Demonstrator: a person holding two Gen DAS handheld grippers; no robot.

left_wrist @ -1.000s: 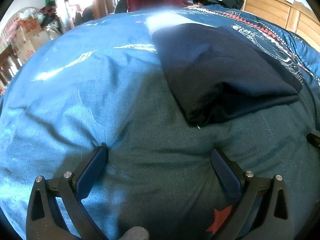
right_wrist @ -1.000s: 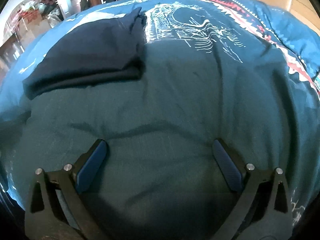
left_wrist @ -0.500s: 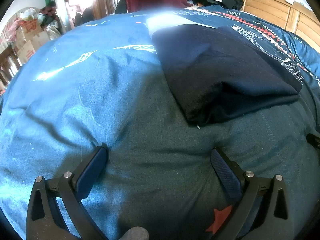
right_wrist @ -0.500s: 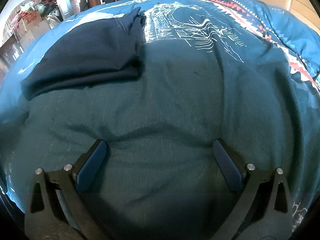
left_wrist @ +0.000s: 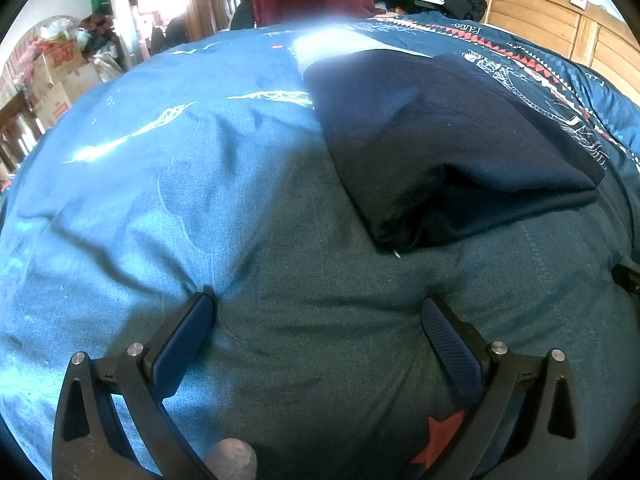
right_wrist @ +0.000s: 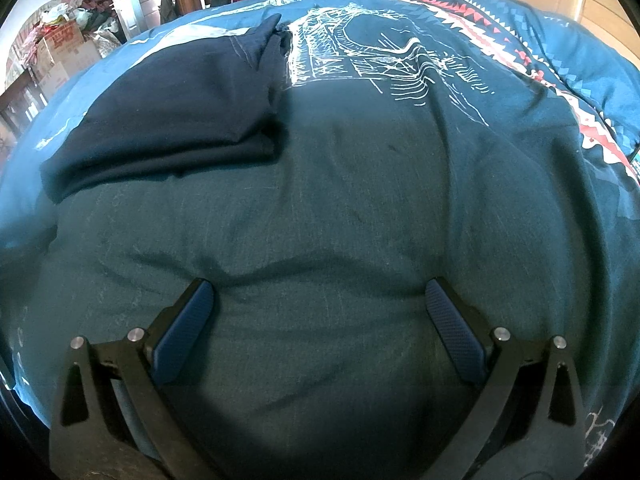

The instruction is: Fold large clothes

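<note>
Lying folded on the blue patterned bedspread point(left_wrist: 168, 184), the dark navy garment point(left_wrist: 432, 152) sits ahead of both tools, well apart from their tips. The left gripper point(left_wrist: 318, 312) has its jaws spread wide, pressing into bare bedspread with nothing between them. The right gripper point(right_wrist: 320, 300) likewise shows its jaws spread, empty, tips on the cloth; from there the garment point(right_wrist: 172, 120) lies up to the left. A wooden headboard point(left_wrist: 560, 24) and cardboard boxes point(left_wrist: 60, 76) edge the room.
</note>
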